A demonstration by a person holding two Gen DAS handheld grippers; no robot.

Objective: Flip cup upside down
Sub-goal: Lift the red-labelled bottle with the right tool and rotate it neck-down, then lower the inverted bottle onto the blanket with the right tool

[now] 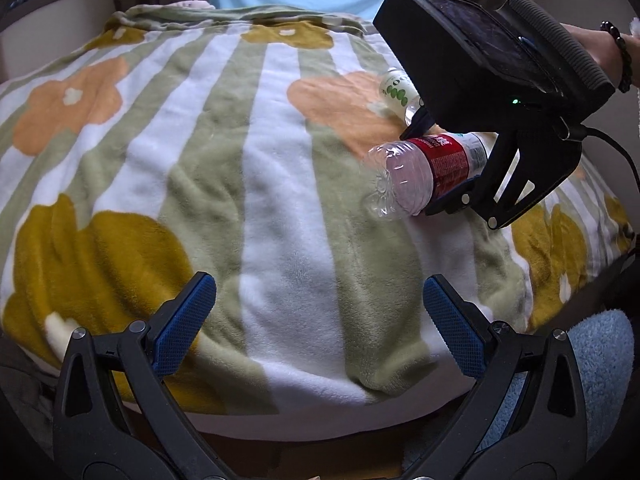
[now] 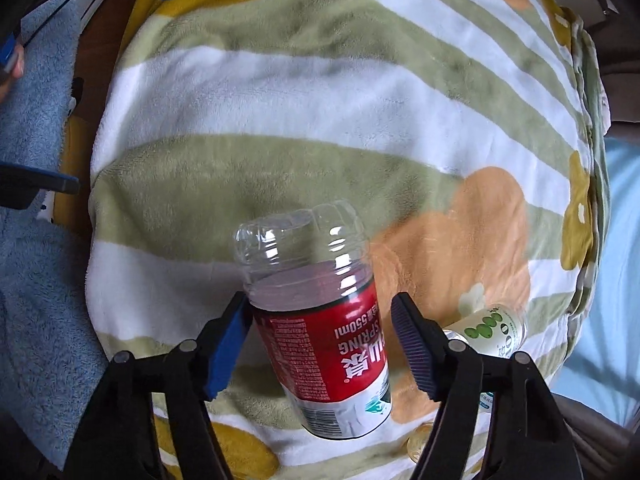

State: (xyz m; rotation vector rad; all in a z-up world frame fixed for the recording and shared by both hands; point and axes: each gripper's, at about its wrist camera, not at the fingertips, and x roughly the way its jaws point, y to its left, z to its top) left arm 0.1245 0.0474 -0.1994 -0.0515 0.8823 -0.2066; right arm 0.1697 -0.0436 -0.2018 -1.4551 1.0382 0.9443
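Observation:
The cup [image 2: 320, 320] is a cut-off clear plastic bottle with a red label. It lies on its side between my right gripper's [image 2: 320, 328] jaws, closed base pointing away, open end toward the camera. The left blue pad touches it; the right pad stands slightly off. In the left wrist view the cup [image 1: 424, 172] sits tilted in the right gripper [image 1: 444, 168] just above the blanket. My left gripper [image 1: 318, 312] is open and empty, low over the blanket's near edge.
A flowered, striped blanket [image 1: 240, 160] covers the surface. A second clear cup with green dots [image 2: 492, 328] lies on its side to the right, behind the right gripper [image 1: 400, 92]. A blue towel [image 2: 32, 260] lies beside the blanket.

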